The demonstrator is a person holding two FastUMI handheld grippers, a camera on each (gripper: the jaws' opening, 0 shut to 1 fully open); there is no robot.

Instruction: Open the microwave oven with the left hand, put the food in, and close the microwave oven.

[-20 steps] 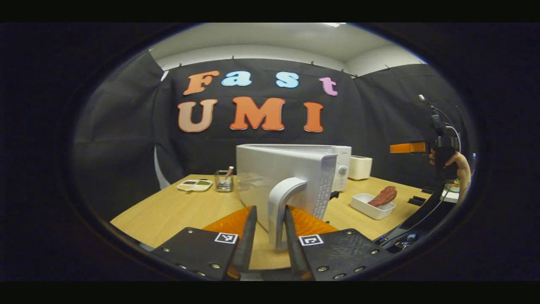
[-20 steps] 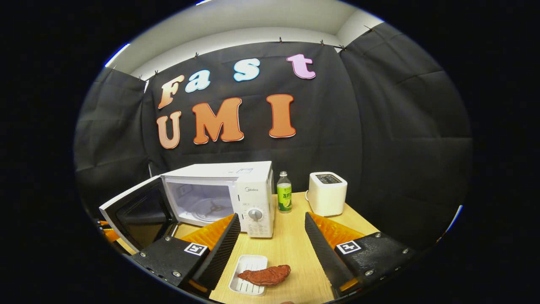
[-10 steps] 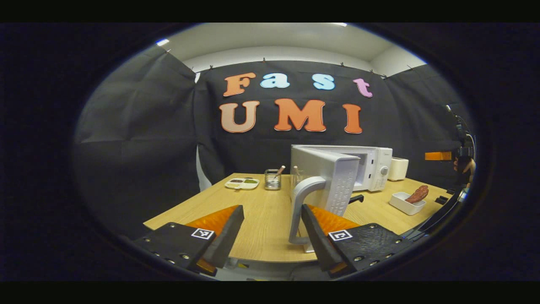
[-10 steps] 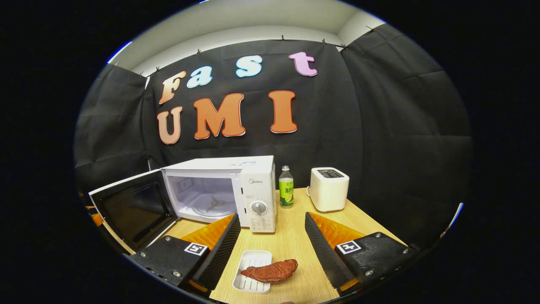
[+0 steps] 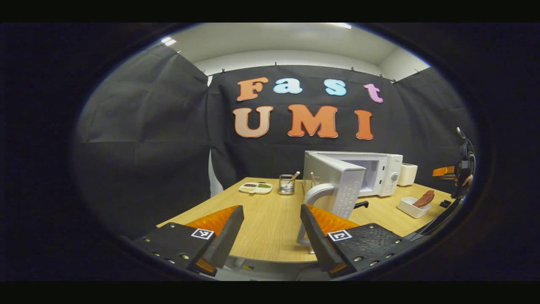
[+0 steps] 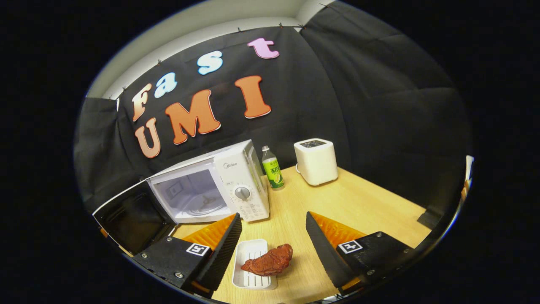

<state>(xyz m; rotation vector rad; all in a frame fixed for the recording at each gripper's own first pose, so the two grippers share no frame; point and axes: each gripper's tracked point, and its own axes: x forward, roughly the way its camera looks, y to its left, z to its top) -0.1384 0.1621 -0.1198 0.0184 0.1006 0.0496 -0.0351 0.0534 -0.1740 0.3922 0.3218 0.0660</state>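
Note:
The white microwave (image 5: 382,169) stands on the wooden table with its door (image 5: 344,183) swung wide open. My left gripper (image 5: 272,211) is open, drawn back from the door's curved handle (image 5: 314,196), which shows just beyond its right finger. In the right gripper view the microwave (image 6: 236,181) shows its empty cavity and the dark inside of the door (image 6: 130,217). A reddish-brown piece of meat (image 6: 268,261) lies across a small white tray (image 6: 249,253). My right gripper (image 6: 273,217) hangs open just above and behind it, touching nothing.
A green-labelled bottle (image 6: 273,166) and a white toaster (image 6: 315,161) stand right of the microwave. A small dish (image 5: 255,188) and a cup with utensils (image 5: 287,184) sit at the table's far left. The open door juts over the table's front edge (image 5: 270,255).
My left gripper let go of the door handle, opened and pulled back, leaving the door wide open. My right gripper tilted and dropped slightly toward the meat.

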